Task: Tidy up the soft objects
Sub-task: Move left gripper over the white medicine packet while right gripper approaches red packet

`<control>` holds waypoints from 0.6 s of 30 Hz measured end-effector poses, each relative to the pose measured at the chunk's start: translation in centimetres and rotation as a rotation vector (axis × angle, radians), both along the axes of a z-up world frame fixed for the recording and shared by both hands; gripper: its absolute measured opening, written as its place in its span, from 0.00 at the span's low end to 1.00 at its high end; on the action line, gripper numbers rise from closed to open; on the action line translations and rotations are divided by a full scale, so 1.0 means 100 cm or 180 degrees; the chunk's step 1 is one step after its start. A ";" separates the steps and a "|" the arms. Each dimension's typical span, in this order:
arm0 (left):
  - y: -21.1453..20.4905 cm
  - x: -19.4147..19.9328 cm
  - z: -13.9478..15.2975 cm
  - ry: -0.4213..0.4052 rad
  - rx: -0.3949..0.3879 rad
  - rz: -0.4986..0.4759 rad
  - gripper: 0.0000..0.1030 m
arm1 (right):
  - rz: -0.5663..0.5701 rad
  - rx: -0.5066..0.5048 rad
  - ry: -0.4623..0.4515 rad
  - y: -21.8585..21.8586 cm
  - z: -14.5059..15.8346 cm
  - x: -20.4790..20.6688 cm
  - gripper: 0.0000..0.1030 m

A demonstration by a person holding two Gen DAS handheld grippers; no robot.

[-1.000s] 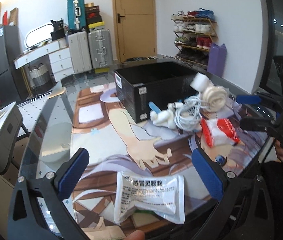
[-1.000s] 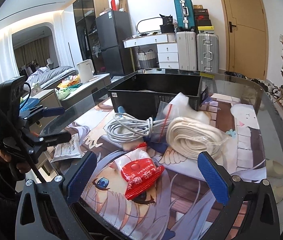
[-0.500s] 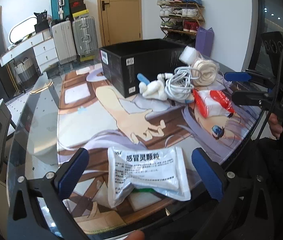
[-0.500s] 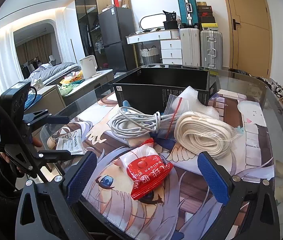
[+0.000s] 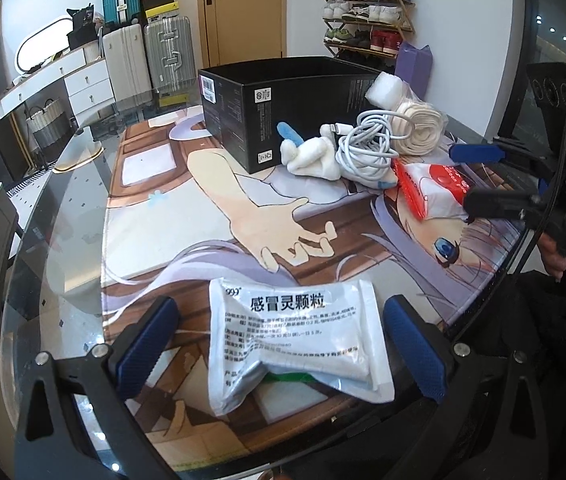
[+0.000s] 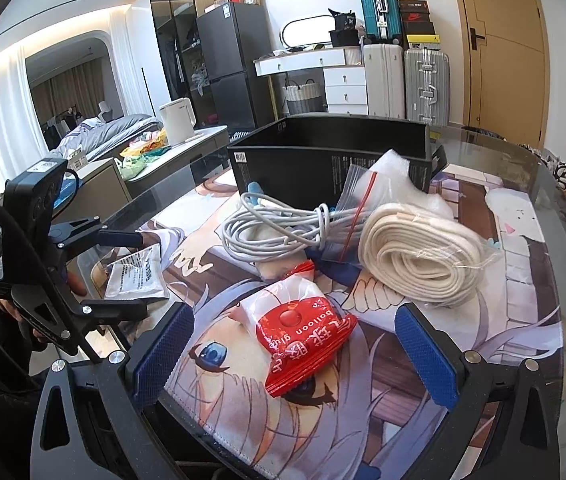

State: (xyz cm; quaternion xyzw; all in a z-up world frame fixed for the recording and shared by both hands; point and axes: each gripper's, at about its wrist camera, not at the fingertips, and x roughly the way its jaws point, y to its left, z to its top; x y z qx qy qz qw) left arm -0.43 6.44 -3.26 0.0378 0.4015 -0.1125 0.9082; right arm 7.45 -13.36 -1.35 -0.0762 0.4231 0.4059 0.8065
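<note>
Both grippers' jaws stood apart, empty; the left gripper [image 5: 279, 344] straddled the slippery white sachet [image 5: 295, 344], which could squirt free when pinched, as could the red packet [image 6: 303, 340] before the right gripper [image 6: 295, 348].

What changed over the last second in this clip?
Both claws eased closer to their targets: the left claw now brackets the white medicine packet, and the right claw has closed in on the red balloon packet. Both remain open, nothing gripped. The cable, rope roll and black box stayed put.
</note>
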 end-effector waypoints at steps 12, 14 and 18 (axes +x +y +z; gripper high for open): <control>-0.007 0.009 0.000 -0.0018 0.0001 0.0127 1.00 | 0.0023 -0.0144 0.0105 0.011 -0.016 -0.001 0.99; -0.006 0.009 0.001 -0.0005 0.0002 0.0093 1.00 | 0.0032 -0.0147 0.0100 0.011 -0.017 -0.002 0.99; -0.006 0.008 0.001 -0.0009 0.0007 0.0084 1.00 | 0.0029 -0.0146 0.0106 0.010 -0.018 -0.002 0.99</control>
